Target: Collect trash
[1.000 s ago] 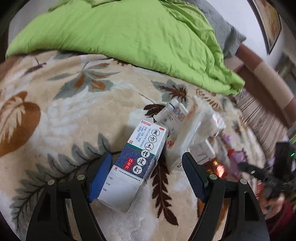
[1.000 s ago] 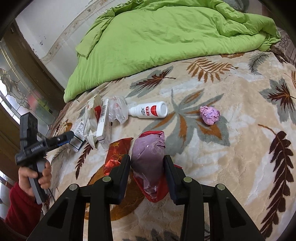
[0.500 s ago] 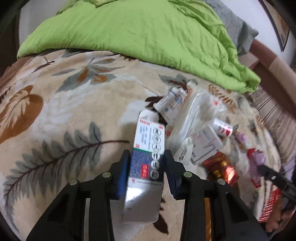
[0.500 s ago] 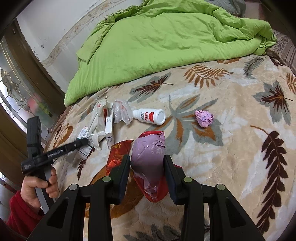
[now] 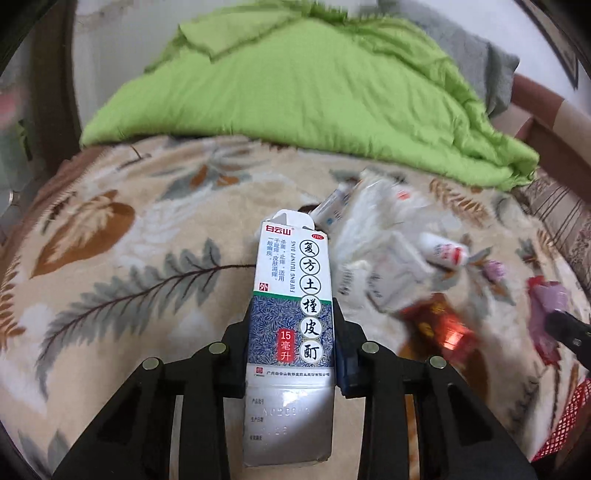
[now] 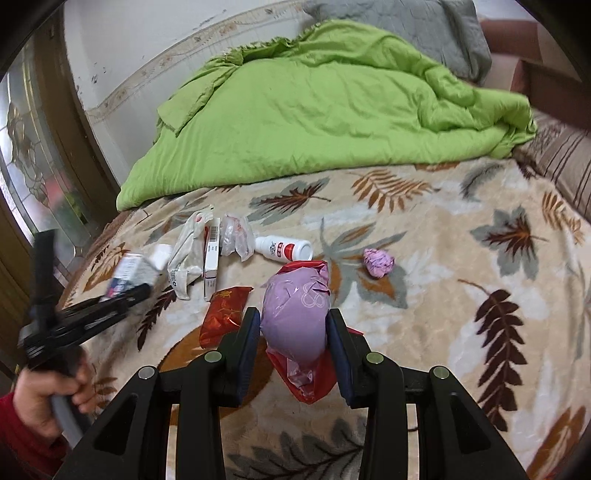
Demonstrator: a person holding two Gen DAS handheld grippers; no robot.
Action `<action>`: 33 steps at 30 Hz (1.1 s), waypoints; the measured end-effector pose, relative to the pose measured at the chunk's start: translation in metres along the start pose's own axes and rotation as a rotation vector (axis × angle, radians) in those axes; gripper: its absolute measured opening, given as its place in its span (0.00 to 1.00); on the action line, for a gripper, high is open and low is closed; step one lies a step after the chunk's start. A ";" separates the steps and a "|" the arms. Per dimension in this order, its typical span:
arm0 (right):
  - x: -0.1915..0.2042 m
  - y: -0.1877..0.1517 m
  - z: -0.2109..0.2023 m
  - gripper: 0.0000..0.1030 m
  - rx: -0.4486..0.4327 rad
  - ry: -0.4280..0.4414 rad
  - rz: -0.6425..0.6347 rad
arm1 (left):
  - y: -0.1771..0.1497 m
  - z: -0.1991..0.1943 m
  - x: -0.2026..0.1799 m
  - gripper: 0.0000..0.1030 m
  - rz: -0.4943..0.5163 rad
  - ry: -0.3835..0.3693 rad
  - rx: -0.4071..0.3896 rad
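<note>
My left gripper [image 5: 291, 332] has its jaws closing on a white and blue medicine box [image 5: 291, 295]; both pads press its sides, and it is lifted above the leaf-patterned blanket [image 5: 110, 295]. The right wrist view shows that left gripper [image 6: 125, 291] at the left with the box [image 6: 129, 267]. My right gripper [image 6: 291, 325] is shut on a purple and red plastic bag [image 6: 295, 306]. On the blanket lie a white bottle [image 6: 284, 248], a pink paper ball [image 6: 377, 261], a red foil wrapper [image 6: 223, 314], a long white box [image 6: 211, 251] and white packets [image 6: 186, 254].
A green duvet [image 6: 314, 122] covers the far half of the bed, with a grey pillow [image 6: 424, 33] behind it. A striped cushion [image 6: 565, 162] lies at the right edge. A glazed door [image 6: 33, 166] stands at the left. A hand in a red sleeve [image 6: 44, 398] holds the left gripper's handle.
The left jaws have shut onto the medicine box and lifted it off the blanket, swinging away from the trash pile. The right gripper rose slightly with its bag.
</note>
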State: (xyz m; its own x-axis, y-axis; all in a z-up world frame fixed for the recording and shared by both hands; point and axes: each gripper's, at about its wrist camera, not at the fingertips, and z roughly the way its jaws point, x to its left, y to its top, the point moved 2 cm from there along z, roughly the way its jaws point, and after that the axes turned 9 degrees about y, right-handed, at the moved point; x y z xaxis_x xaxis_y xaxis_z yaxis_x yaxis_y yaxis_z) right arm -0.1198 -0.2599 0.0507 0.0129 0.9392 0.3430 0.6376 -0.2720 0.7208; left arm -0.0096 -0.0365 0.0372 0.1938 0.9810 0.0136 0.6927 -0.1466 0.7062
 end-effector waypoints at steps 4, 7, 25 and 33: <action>0.011 -0.006 -0.009 0.39 -0.014 0.005 -0.030 | -0.016 -0.055 -0.009 0.31 -0.048 -0.008 -0.083; 0.025 -0.013 -0.016 0.39 -0.025 0.013 -0.071 | -0.033 -0.091 -0.018 0.31 -0.078 -0.006 -0.140; 0.049 -0.025 -0.029 0.39 -0.088 -0.060 -0.172 | -0.059 -0.107 -0.049 0.31 0.013 0.051 -0.223; 0.055 -0.026 -0.028 0.39 -0.099 -0.078 -0.206 | -0.059 -0.105 -0.055 0.31 0.037 0.035 -0.226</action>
State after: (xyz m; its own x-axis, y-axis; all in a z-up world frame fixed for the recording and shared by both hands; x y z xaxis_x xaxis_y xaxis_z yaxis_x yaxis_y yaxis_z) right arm -0.1569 -0.2067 0.0680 -0.0482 0.9893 0.1379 0.5545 -0.0883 0.8275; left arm -0.1342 -0.0683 0.0693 0.1894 0.9798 0.0638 0.5118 -0.1540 0.8452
